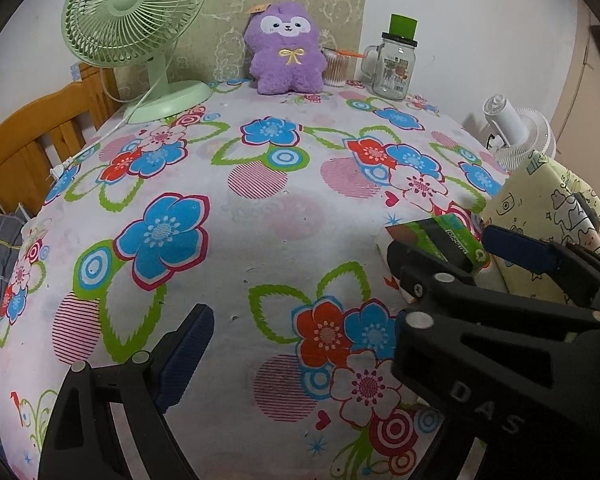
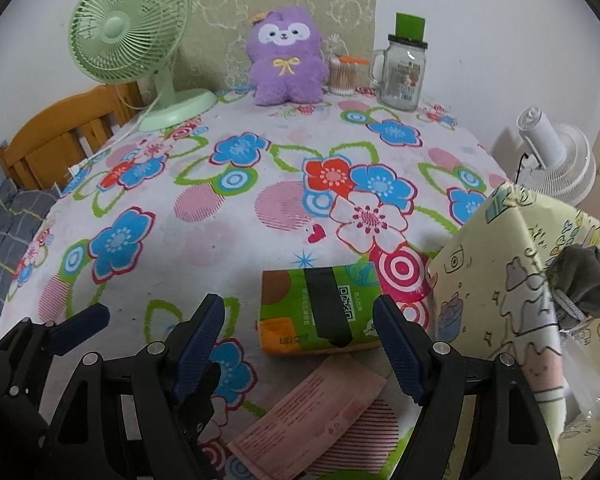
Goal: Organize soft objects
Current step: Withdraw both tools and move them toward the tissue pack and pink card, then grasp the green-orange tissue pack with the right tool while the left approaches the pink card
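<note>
- The green tissue pack [image 2: 320, 308] is lying flat on the flowered tablecloth [image 2: 228, 240], at the near right part of it, with a pink packet [image 2: 312, 412] just in front and touching its near edge.
- The right gripper [image 2: 300, 344] is hovering over the pack with its jaws standing wide — the pack's near edge is sitting between the blue pads [image 2: 198, 344], neither pad pressing on it.
- The left gripper [image 1: 300, 328] is hanging to the left of the pack, jaws spread wide, nothing between them.
- Far behind the pack, a purple plush toy [image 2: 286, 60] is sitting upright against the wall — a green fan [image 2: 128, 36] to its left, a glass jar [image 2: 402, 76] to its right.
- A yellow cartoon-print cloth [image 2: 520, 292] is draping a raised edge just right of the pack.
</note>
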The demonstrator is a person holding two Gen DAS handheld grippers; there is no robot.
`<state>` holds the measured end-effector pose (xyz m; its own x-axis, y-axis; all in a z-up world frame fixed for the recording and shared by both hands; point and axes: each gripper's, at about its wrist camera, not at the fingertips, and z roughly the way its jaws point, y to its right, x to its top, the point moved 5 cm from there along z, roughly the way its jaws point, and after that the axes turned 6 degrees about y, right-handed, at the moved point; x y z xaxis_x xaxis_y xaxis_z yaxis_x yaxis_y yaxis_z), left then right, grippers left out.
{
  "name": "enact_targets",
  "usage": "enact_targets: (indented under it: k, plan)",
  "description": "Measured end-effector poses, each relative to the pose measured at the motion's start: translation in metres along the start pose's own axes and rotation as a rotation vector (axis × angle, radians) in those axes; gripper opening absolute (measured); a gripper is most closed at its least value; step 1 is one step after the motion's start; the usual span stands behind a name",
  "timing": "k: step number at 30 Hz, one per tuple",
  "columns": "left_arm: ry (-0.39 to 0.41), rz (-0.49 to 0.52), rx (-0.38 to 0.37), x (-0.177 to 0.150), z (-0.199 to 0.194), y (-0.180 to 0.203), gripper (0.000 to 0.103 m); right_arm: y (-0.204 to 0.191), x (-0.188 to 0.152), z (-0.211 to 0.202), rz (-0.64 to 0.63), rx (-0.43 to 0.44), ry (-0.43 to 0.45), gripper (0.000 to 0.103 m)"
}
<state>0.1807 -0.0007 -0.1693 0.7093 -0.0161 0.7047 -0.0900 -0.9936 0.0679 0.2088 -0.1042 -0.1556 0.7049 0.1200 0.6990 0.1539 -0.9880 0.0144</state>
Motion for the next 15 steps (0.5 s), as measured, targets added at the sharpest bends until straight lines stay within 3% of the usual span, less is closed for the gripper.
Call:
enact_targets:
  k: [4,15]
  plan:
    - [-0.006,0.013,0.009,-0.001,0.003,0.002,0.093,0.002,-0.005,0.012,0.007,-0.010,-0.033,0.077]
    - [-0.015,0.021,0.028,-0.002,0.009,0.000,0.093,0.001,-0.003,0.021,-0.030,-0.059,-0.021,0.077]
